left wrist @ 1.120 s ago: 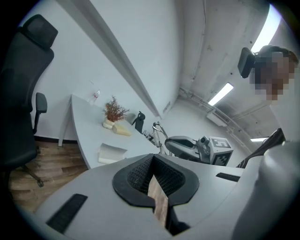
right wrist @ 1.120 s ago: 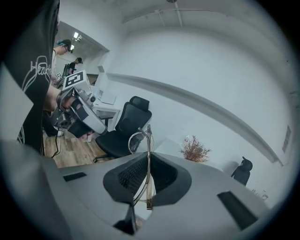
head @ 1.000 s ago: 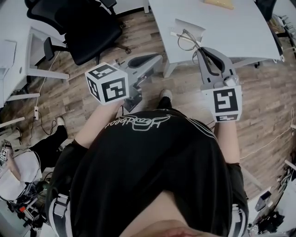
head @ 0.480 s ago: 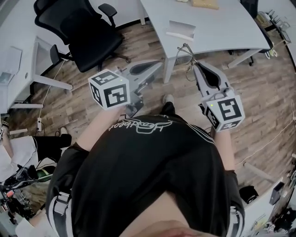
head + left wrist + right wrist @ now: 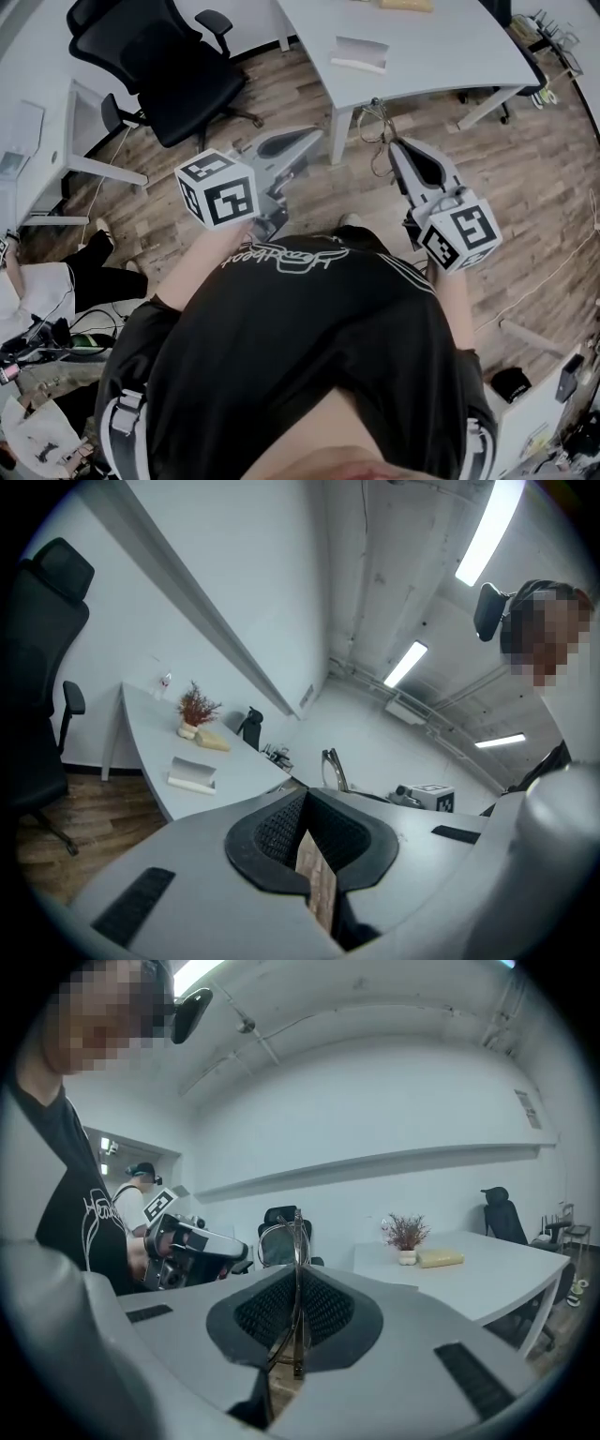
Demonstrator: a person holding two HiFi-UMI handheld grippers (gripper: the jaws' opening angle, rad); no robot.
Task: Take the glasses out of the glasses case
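Holdings as I see them from my station, left to right in the head view.

1. White desk [image 5: 33, 112], far left edge; a seated person's legs [image 5: 89, 272] are on the wooden floor [image 5: 534, 178] below it.
2. Black office chair [image 5: 155, 61], upper left, standing on the floor.
3. Left gripper [image 5: 314, 137], marker cube nearest me, held level over the floor just in front of my operator's black shirt [image 5: 291, 347]. In the left gripper view [image 5: 306, 808] its tongs are drawn together. Only a thin slit of floor shows between the pads, and nothing is in it.
4. Grey table [image 5: 441, 47], top centre to right.
5. Glasses case [image 5: 361, 53], pale, lying on the table near its front edge. The left gripper view shows it [image 5: 192, 775] in front of a small reddish plant [image 5: 195, 708] and a yellow block [image 5: 211, 742].
6. Glasses [image 5: 373, 127], thin wire frame, out of the case and well apart from it. They hang in the air over the floor, just off the table's near edge, at the tip of the right gripper.
7. Right gripper [image 5: 392, 146], marker cube towards me, pointing at the table. In the right gripper view [image 5: 298, 1279] its tongs are pinching the glasses [image 5: 297, 1241], which stand edge-on and upright between the pads, with one lens rim rising above the jaw tips.
8. Loose cable [image 5: 553, 272] on the floor, far right.
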